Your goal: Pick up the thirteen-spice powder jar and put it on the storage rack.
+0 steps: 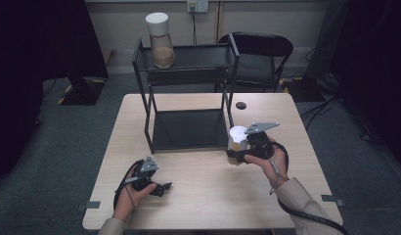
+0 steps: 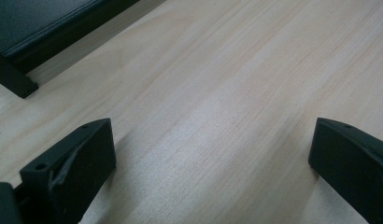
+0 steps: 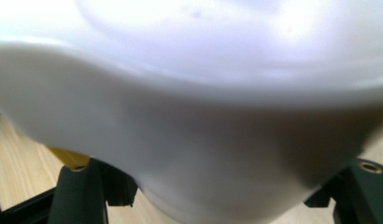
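Note:
A jar with a white lid (image 1: 236,133) stands on the table by the front right leg of a black two-tier rack (image 1: 189,128). My right gripper (image 1: 237,152) is shut on this jar; in the right gripper view the white lid (image 3: 203,116) looms close, with a black finger (image 3: 77,191) at each lower corner. A second, taller jar (image 1: 160,41) with a white lid and brown contents stands at the left of the rack's top shelf (image 1: 203,56). My left gripper (image 1: 162,188) rests low at the table's front left, open, with bare wood between its fingers (image 2: 70,165).
The pale wooden table (image 1: 203,196) has a small black round disc (image 1: 241,105) at its back right. A black chair (image 1: 259,49) stands behind the rack. The rack's lower shelf corner (image 2: 21,51) lies just ahead of my left gripper.

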Demonstrator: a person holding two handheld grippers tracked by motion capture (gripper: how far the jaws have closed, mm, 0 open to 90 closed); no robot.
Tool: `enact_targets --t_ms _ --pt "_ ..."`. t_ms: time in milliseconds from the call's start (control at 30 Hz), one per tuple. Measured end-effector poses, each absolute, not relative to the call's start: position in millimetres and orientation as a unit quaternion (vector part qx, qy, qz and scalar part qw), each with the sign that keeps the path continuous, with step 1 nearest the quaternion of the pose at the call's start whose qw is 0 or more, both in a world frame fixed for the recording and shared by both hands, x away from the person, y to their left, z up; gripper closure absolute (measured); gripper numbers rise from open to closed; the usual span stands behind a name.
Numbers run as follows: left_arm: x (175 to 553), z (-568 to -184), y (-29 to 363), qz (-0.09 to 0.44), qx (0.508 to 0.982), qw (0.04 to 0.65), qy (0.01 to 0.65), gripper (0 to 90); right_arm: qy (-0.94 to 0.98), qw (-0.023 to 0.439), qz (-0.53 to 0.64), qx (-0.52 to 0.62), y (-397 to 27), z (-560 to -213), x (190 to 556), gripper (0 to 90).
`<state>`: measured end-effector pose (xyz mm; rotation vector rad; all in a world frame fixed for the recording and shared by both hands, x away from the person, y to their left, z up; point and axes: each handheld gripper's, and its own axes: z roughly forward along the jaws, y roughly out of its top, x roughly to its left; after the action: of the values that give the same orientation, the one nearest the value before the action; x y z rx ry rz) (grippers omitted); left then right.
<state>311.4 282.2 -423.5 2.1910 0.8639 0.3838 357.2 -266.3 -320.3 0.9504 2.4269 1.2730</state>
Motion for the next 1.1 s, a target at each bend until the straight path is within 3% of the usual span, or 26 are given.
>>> enact_targets --t_ms 1100 --pt "311.4 -423.3 282.2 0.149 0.854 0.368 0.337 0.0 0.840 0.125 0.431 0.306 -211.2 -230.5 397.6 30.3"
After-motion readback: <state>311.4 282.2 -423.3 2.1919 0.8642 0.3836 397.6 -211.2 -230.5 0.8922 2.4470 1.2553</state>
